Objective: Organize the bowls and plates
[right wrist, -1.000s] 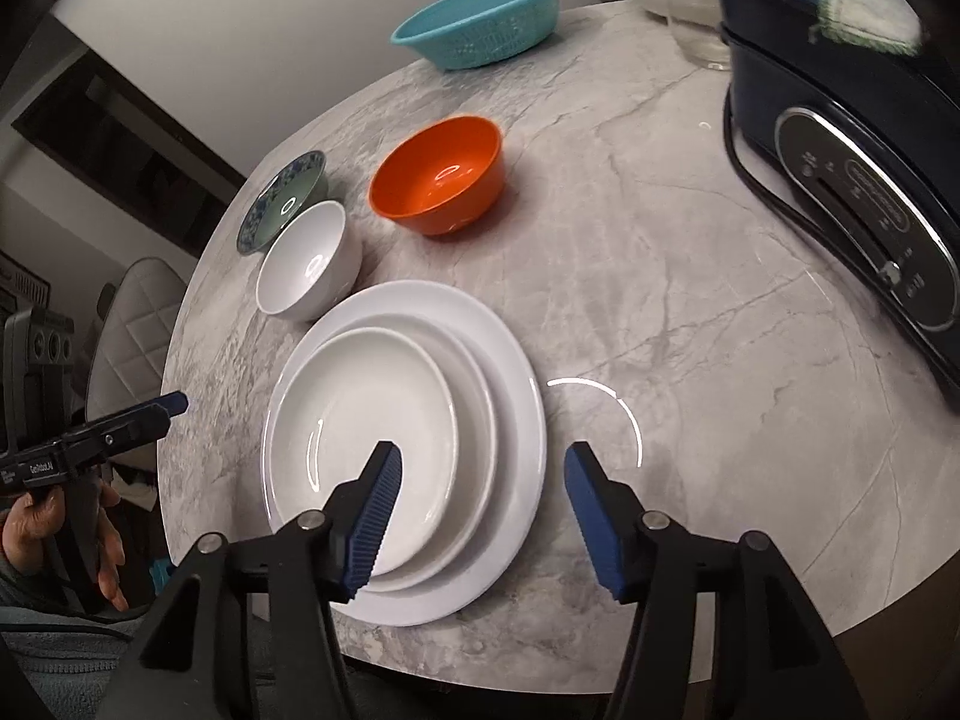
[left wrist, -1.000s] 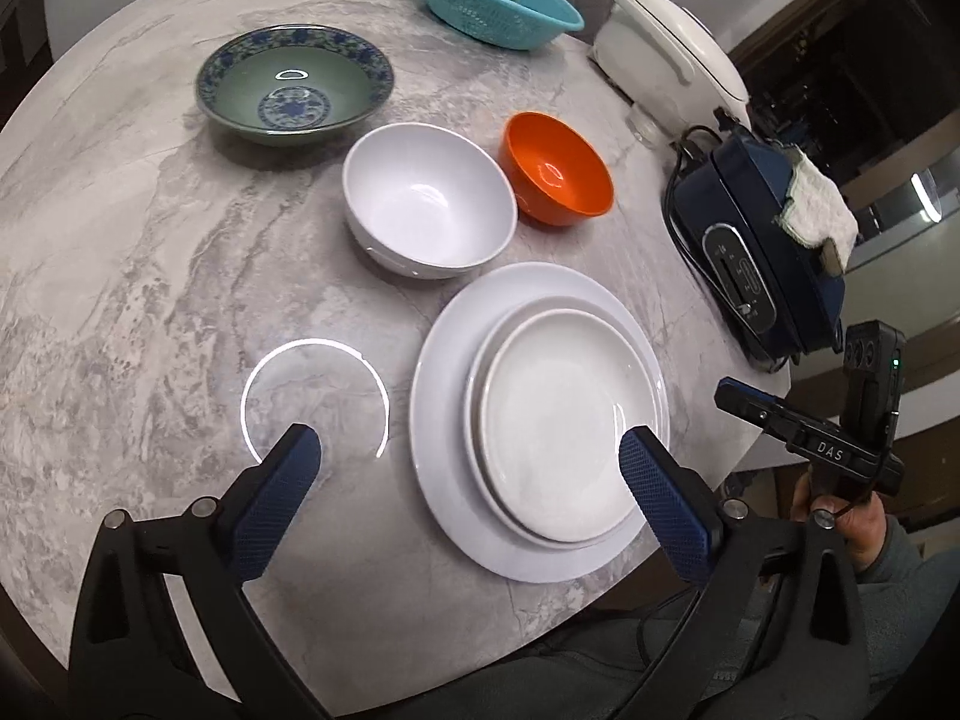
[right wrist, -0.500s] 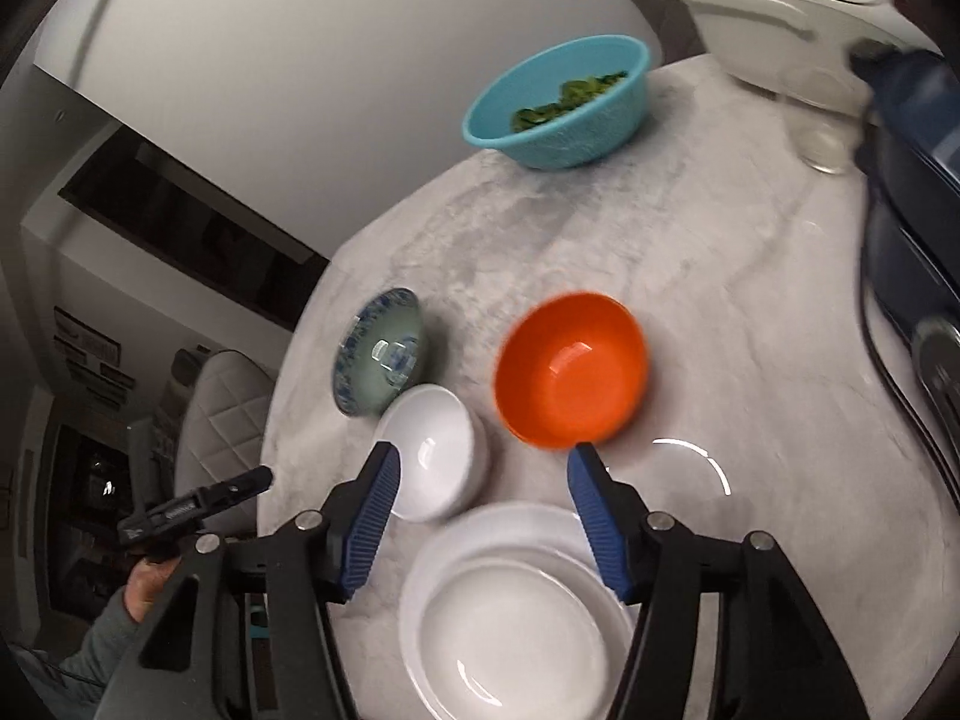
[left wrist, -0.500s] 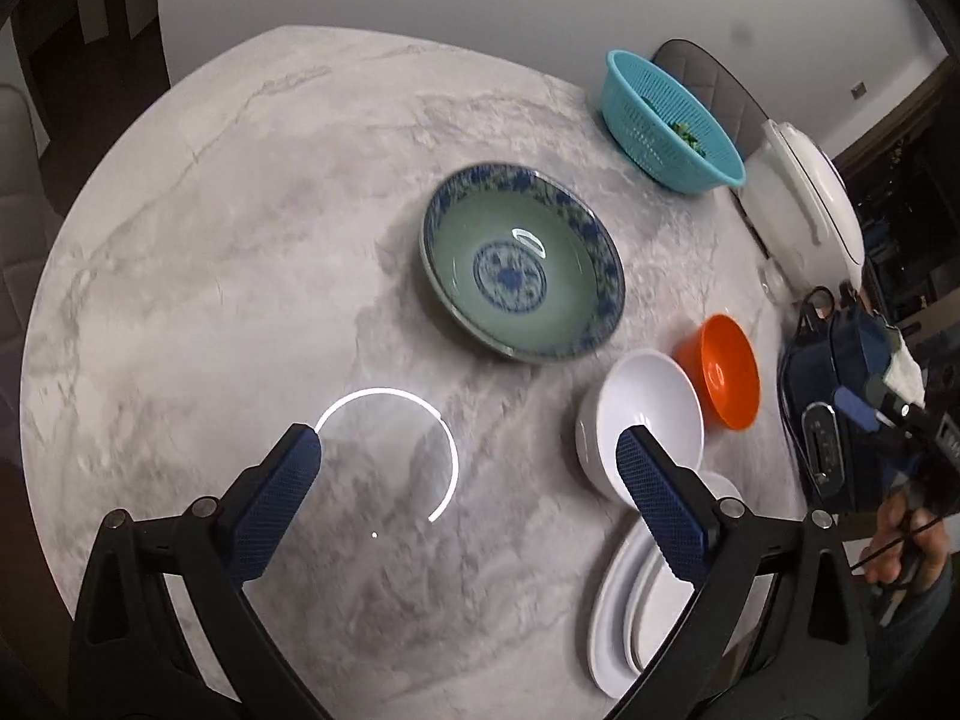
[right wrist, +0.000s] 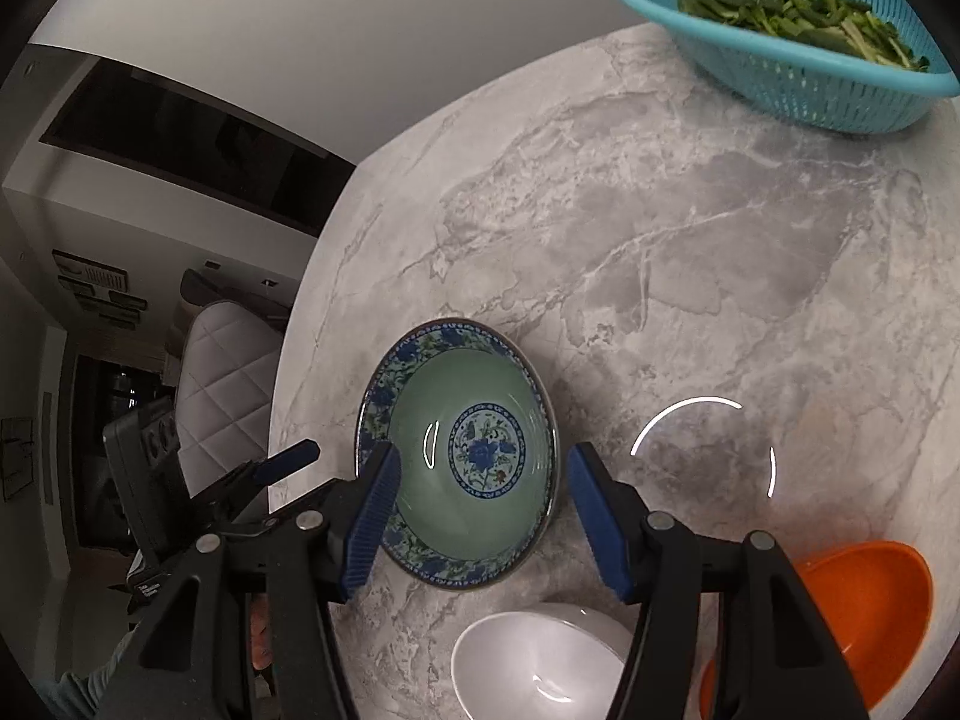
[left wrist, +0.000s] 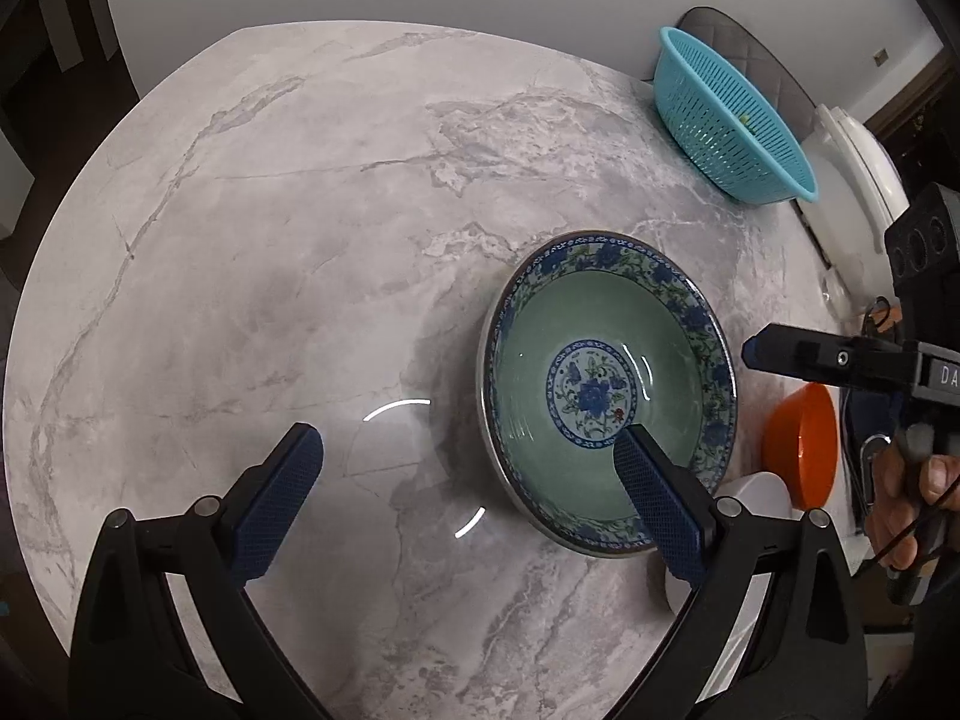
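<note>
Two grippers, left gripper (left wrist: 465,504) and right gripper (right wrist: 480,516), hover with jaws apart and empty over the green patterned bowl (right wrist: 459,471) on the marble table (left wrist: 270,240); risk judged: colliding grippers or a slipping glazed rim.

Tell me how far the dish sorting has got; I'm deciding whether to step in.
Nothing looks sorted in these views. The green patterned bowl, white bowl and orange bowl sit separately on the marble table, none nested. Both grippers are open and empty: the right gripper frames the green bowl, the left gripper hovers at its rim. Gathering the bowls is all left.
</note>
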{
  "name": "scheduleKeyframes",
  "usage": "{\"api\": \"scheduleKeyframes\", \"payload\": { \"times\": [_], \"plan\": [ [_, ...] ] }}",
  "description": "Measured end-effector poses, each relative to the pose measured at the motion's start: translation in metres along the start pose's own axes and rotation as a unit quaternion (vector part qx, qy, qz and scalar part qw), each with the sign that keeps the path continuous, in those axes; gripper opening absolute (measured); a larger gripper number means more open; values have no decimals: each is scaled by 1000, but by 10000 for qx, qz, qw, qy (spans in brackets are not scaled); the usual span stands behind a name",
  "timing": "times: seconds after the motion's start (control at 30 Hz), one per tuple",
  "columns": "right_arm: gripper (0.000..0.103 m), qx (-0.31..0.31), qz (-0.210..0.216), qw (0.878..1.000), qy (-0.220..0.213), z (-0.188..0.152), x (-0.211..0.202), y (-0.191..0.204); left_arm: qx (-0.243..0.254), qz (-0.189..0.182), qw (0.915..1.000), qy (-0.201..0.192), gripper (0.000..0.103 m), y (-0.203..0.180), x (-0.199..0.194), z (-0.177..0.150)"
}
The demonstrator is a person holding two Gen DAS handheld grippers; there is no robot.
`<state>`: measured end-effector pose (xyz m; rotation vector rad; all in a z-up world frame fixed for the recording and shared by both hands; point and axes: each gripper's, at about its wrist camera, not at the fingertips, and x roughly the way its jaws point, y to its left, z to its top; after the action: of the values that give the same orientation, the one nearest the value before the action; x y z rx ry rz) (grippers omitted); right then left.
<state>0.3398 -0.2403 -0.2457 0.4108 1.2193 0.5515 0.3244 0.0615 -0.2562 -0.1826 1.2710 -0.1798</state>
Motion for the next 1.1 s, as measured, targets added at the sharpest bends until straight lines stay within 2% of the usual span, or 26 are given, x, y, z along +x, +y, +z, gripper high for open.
{"api": "scheduleKeyframes", "payload": {
  "times": [0.07,0.13,0.2,0.3,0.37,0.4,0.43,0.53,0.6,0.83,1.1],
  "plan": [
    [62,-40,-147,9996,237,1,17,1,57,60,10000,55,96,-1,8,3],
    [62,-30,-226,9991,362,4,27,-1,96,42,9999,131,83,-2,15,4],
    [60,67,-213,9988,437,5,35,-6,74,12,9996,263,62,-2,25,5],
    [56,149,-301,9979,554,6,44,-12,39,-21,9991,415,45,-2,36,7],
    [48,123,-307,9976,610,6,48,-12,75,1,9989,469,40,-4,41,7],
    [45,89,-335,9973,651,5,49,-11,86,-10,9987,497,31,-5,43,7],
    [37,61,-355,9969,700,5,51,-11,87,-60,9985,533,29,-6,45,7],
    [23,16,-442,9957,815,3,56,-11,107,-67,9983,567,16,-9,48,8],
    [15,63,-426,9954,858,3,57,-13,102,-34,9983,568,15,-11,49,10],
    [12,13,-510,9949,870,1,65,-8,-1,-69,9981,616,15,-8,47,10],
    [12,-159,-446,9959,776,-3,58,21,-250,-141,9986,446,15,5,1,-8]
  ]
}}
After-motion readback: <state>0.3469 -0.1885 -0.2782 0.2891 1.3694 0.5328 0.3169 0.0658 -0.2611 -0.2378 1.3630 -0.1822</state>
